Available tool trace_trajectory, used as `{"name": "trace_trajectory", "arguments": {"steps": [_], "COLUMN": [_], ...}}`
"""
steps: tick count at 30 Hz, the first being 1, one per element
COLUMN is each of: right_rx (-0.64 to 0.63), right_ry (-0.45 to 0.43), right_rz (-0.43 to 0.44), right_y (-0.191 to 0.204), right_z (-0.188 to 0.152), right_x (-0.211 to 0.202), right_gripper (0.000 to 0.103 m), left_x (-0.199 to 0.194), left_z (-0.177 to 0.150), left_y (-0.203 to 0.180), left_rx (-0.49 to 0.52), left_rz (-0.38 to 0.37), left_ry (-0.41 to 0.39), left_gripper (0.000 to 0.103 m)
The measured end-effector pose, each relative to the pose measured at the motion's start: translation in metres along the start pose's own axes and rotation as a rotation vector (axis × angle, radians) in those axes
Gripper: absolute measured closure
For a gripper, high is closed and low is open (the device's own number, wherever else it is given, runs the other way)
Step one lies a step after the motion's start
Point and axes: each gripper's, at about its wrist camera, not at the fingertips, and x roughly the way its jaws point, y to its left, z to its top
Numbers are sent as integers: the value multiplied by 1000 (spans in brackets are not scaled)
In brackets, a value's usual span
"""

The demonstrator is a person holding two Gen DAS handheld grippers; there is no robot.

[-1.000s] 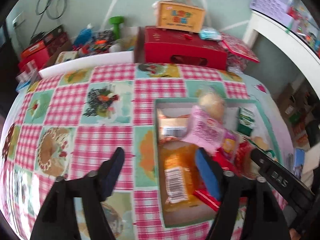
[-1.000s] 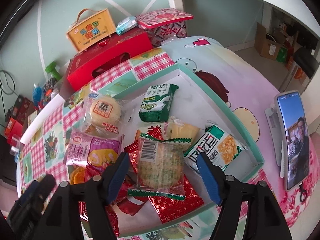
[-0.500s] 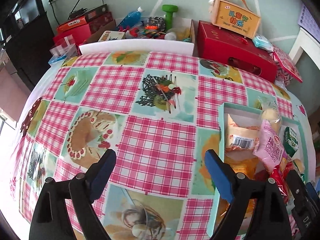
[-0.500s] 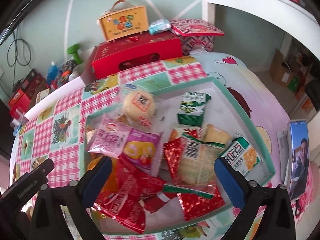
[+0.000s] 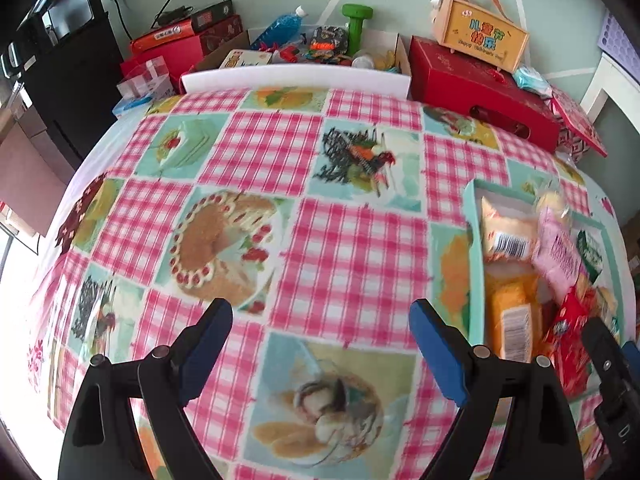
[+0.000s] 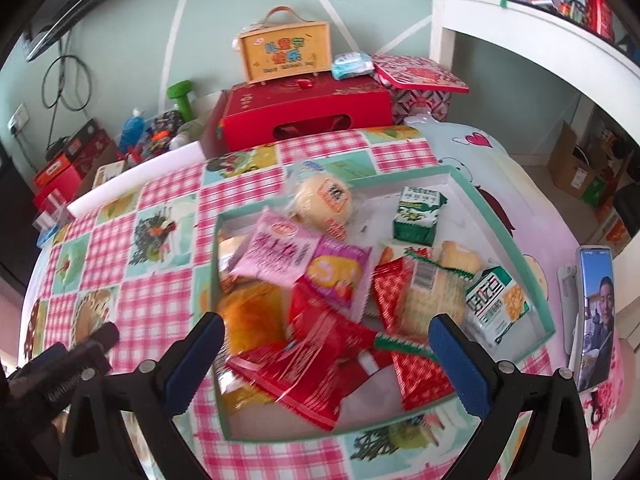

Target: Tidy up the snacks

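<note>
A shallow teal-rimmed box (image 6: 516, 244) on the checked tablecloth holds several snack packets: a pink packet (image 6: 276, 254), a round bun (image 6: 324, 200), a green carton (image 6: 418, 214), red packets (image 6: 320, 356) and an orange bread pack (image 6: 250, 312). My right gripper (image 6: 324, 356) is open and empty, above the box's near side. My left gripper (image 5: 320, 344) is open and empty over bare tablecloth, left of the box (image 5: 474, 240). The right gripper's edge shows in the left wrist view (image 5: 612, 376).
A red gift box (image 6: 304, 116) with a yellow carry case (image 6: 286, 54) on top stands at the table's far edge. A phone on a stand (image 6: 596, 316) sits right of the snack box. Boxes, a bottle and a green dumbbell (image 5: 356, 26) lie behind the table.
Both grippers have pulled back and up from the snack box. The left one has swung left over the open tablecloth. Both jaws have opened wider.
</note>
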Motion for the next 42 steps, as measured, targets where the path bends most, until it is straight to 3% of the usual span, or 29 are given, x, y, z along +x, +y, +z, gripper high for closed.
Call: {"name": "trace_trajectory", "arguments": {"steps": [8, 16, 42], "right_rx": [-80, -96, -36], "right_ry": [11, 59, 41], "right_rz": [-8, -17, -2], "right_y": [17, 16, 5], "right_z": [-41, -67, -65], "right_x": [-16, -12, -9], "right_gripper": [0, 0, 0], "left_x": [-5, -10, -8], "left_z": [-41, -59, -53], "left_y": [23, 28, 31], "left_rx": [-2, 16, 4], "left_rz": [-3, -2, -6], "left_ry": [45, 48, 43], "left_gripper": [13, 13, 13]}}
